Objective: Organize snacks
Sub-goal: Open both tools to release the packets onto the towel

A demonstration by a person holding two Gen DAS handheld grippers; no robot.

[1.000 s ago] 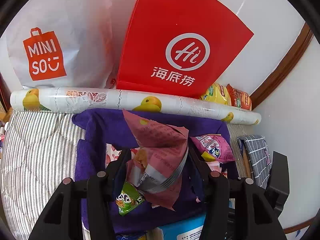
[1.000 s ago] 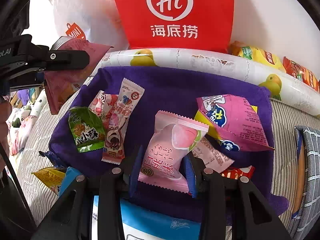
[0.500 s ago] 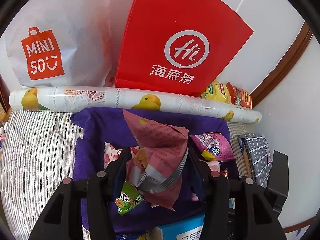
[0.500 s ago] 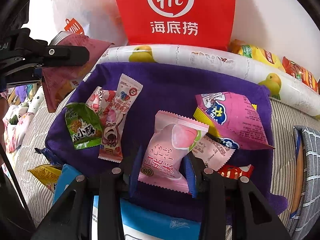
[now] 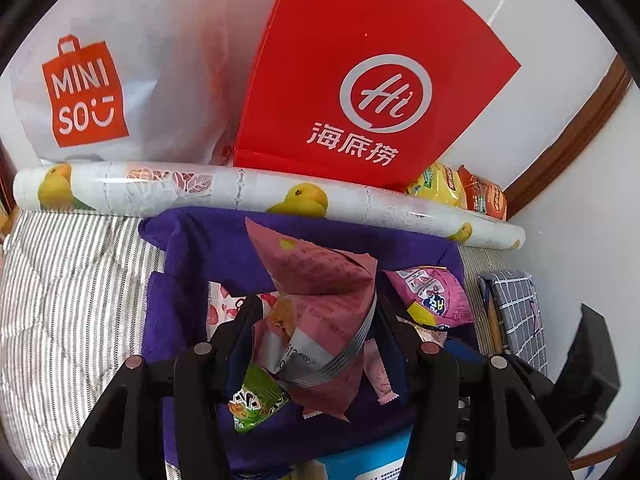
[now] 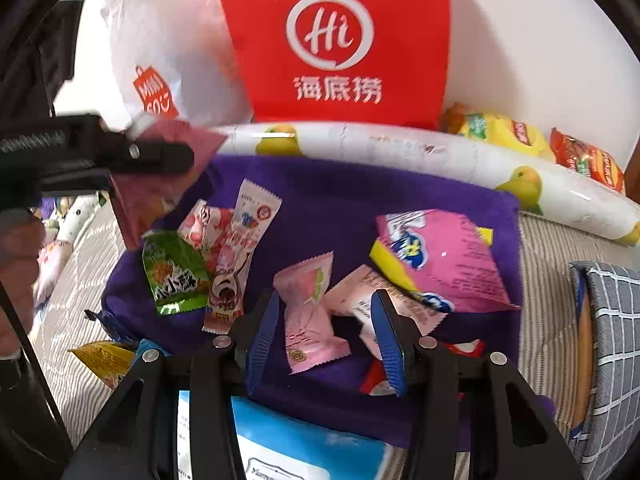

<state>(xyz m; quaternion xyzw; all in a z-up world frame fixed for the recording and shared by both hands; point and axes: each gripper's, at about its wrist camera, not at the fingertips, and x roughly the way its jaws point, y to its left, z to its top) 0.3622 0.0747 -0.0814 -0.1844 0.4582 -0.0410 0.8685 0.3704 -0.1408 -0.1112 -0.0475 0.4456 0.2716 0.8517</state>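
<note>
While the left gripper (image 5: 316, 320) clamps a dusty-pink packet (image 5: 320, 312), right gripper (image 6: 324, 324) just opened, peach candy (image 6: 308, 312) loose between.

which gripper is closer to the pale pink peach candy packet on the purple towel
Right. The right gripper has just been opening, and the peach packet lies between its pads, untouched. The left gripper hangs off to the side, clamped on a dusty pink bag.

Our left gripper (image 5: 316, 332) is angled down and clamped on a crumpled pink snack bag (image 5: 320, 304), held up off the surface. On the right gripper (image 6: 324, 334) the jaws have just been opening, so the pale pink packet (image 6: 308, 312) lies loose between the blue pads (image 6: 262, 334), untouched.
</note>
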